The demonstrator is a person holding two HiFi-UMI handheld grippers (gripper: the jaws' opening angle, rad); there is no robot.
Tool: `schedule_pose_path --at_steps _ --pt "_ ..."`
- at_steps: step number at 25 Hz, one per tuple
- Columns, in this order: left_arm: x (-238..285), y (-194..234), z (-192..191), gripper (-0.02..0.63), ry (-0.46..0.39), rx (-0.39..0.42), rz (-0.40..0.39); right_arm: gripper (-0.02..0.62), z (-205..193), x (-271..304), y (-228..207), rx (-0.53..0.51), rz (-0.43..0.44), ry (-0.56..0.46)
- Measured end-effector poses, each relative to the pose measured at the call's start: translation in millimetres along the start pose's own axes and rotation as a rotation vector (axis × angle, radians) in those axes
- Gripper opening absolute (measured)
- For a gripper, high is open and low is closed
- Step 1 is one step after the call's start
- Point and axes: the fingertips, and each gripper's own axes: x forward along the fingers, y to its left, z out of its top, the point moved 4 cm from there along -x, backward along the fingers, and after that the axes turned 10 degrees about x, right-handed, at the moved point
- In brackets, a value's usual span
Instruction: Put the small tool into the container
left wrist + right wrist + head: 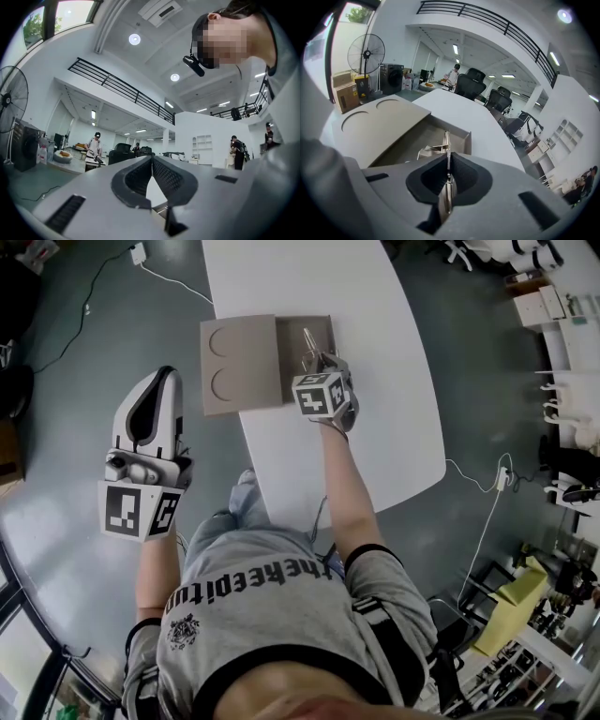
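Filling the upper middle of the head view, a white oval tabletop (394, 418) carries a flat brown cardboard container (291, 352). Its tray stands open, and a flat brown lid (239, 367) with two round recesses lies against the tray's left side. The left tongs (161, 373) hang off the tabletop at the frame's lower left, their tips pressed together with nothing between them. The right tongs (319, 360) sit over the open tray at frame centre, clamped tight on a thin, silvery metal small tool (307, 338). Its long axis follows the line of the tongs, and its free end points up-frame, away from the person, above the tray floor. Whether the tip touches the tray cannot be told.
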Motion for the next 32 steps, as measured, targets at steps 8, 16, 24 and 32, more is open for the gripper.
schedule_pose_path --at_steps 8,16,24,32 --pt "0.2 5.1 -6.4 0.011 0.018 0.005 0.019 0.005 -2.2 17.0 6.6 -0.038 -0.002 0.037" --pt "6.8 -1.1 -10.8 0.011 0.024 -0.012 0.006 0.015 -3.6 15.4 13.0 -0.056 0.013 0.021" --pt "5.3 -2.7 -10.7 0.011 0.017 -0.008 0.0 0.038 -8.4 16.1 25.1 -0.087 0.042 0.021" --pt "0.2 -4.8 -3.6 0.011 0.006 -0.003 0.002 0.038 -7.4 11.8 32.2 -0.098 0.073 0.005"
